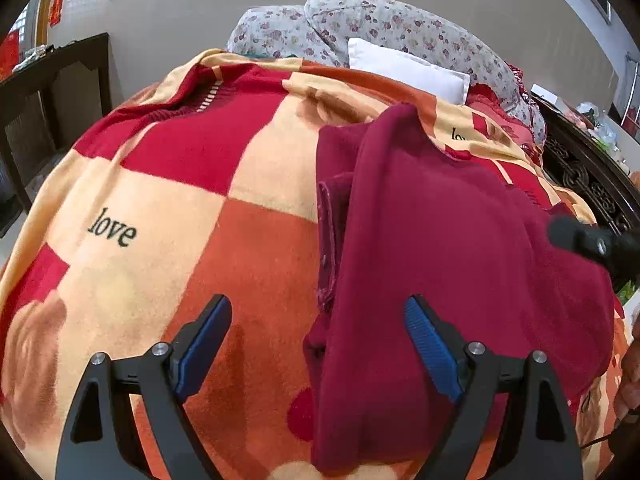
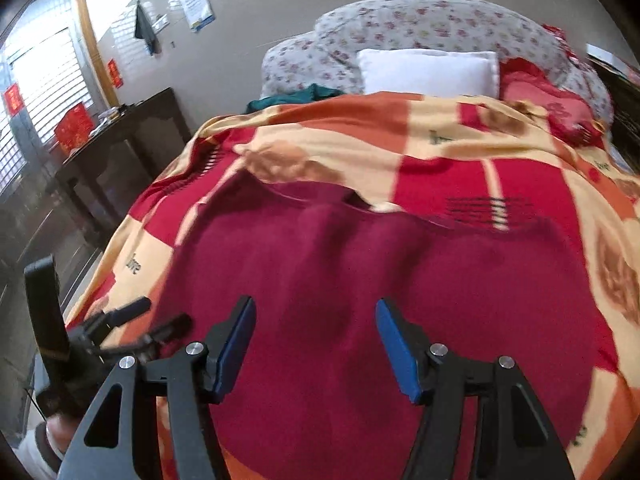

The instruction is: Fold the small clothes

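A dark red garment [image 1: 440, 248] lies on the checked red, orange and cream blanket [image 1: 180, 208] on the bed. Its left part is folded over, with a seam edge showing. My left gripper [image 1: 318, 340] is open and empty, just above the garment's near left edge. In the right wrist view the garment [image 2: 360, 272] spreads wide in front of my right gripper [image 2: 316, 344], which is open and empty above its near part. The left gripper [image 2: 132, 320] shows at the lower left there. The right gripper's tip [image 1: 588, 240] shows at the right edge of the left wrist view.
A white pillow [image 2: 428, 68] and a floral quilt [image 2: 420, 24] lie at the bed's head. A dark wooden table [image 2: 120, 144] stands left of the bed. A carved dark headboard or rail [image 1: 588, 176] runs along the right side. A green cloth [image 2: 296, 98] lies near the pillows.
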The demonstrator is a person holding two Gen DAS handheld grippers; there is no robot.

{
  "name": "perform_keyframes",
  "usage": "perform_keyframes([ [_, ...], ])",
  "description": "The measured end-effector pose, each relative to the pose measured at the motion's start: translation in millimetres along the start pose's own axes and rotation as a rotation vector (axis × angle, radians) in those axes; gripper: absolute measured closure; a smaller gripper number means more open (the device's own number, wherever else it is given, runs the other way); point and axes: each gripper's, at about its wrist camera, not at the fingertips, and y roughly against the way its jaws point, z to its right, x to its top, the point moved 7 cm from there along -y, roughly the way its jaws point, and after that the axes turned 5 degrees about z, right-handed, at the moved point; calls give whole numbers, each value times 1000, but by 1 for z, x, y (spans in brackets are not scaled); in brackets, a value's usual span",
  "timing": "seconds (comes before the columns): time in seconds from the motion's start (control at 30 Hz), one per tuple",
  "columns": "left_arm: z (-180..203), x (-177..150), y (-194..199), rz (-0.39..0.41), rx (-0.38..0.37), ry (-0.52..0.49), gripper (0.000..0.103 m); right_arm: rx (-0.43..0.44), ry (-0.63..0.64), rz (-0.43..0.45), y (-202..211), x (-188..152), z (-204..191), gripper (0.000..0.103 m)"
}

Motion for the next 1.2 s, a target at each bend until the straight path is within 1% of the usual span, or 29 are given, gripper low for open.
perform_keyframes([
  [0.1, -2, -2, 0, -7, -5, -4, 15, 83, -28, -1, -19, 14, -23, 35],
  [0.17, -3, -4, 3, -3, -9, -12, 15, 129, -53, 1, -32, 25, -37, 26],
  [0.27, -7, -6, 2, -4, -29, -2, 14, 163, -67, -18, -54, 40, -59, 25],
  [0.33, -9, -6, 0, -9, -48, 12, 14, 184, -53, -26, -68, 49, -76, 25],
  [0.37, -10, -6, 0, -12, -55, 18, 14, 184, -40, -37, -77, 53, -82, 25],
  [0.4, -11, -6, -1, -16, -64, 23, 14, 167, -25, -58, -89, 55, -88, 25],
  [0.43, -12, -6, -1, -19, -73, 28, 14, 141, -7, -81, -100, 55, -90, 30],
  [0.47, -13, -6, -1, -19, -76, 31, 14, 119, 9, -94, -107, 53, -92, 67],
  [0.5, -14, -5, -1, -17, -77, 33, 14, 84, 43, -102, -115, 52, -94, 88],
  [0.53, -15, -4, 0, -12, -81, 34, 14, 66, 76, -96, -118, 52, -96, 96],
  [0.63, -17, -1, 1, -5, -89, 43, 14, 85, 122, -58, -116, 55, -106, 96],
  [0.77, -20, -2, 0, -10, -102, 61, 14, 109, 109, -58, -130, 55, -111, 96],
  [0.87, -20, -2, -2, -10, -105, 62, 14, 147, 96, -35, -130, 56, -116, 96],
  [0.9, -20, -2, -3, -11, -106, 59, 14, 147, 96, -34, -132, 55, -116, 95],
  [0.93, -19, -3, -2, -10, -107, 55, 14, 139, 86, -47, -136, 51, -111, 93],
  [0.97, -19, -4, -2, -8, -108, 52, 14, 152, 63, -46, -135, 50, -106, 92],
  [1.0, -18, -4, -1, -6, -111, 49, 14, 172, 43, -42, -131, 50, -102, 88],
  [1.03, -18, -5, 0, -5, -113, 47, 14, 215, 11, -35, -120, 51, -95, 74],
  [1.07, -18, -5, 0, -5, -113, 45, 14, 234, 0, -27, -110, 50, -91, 49],
  [1.1, -19, -5, -1, -6, -112, 46, 14, 242, 0, -8, -95, 49, -85, 38],
  [1.13, -19, -5, -2, -7, -110, 47, 14, 219, 20, 17, -80, 48, -76, 31],
  [1.2, -19, -6, -4, -9, -105, 46, 13, 107, 73, 63, -55, 45, -51, 31],
])
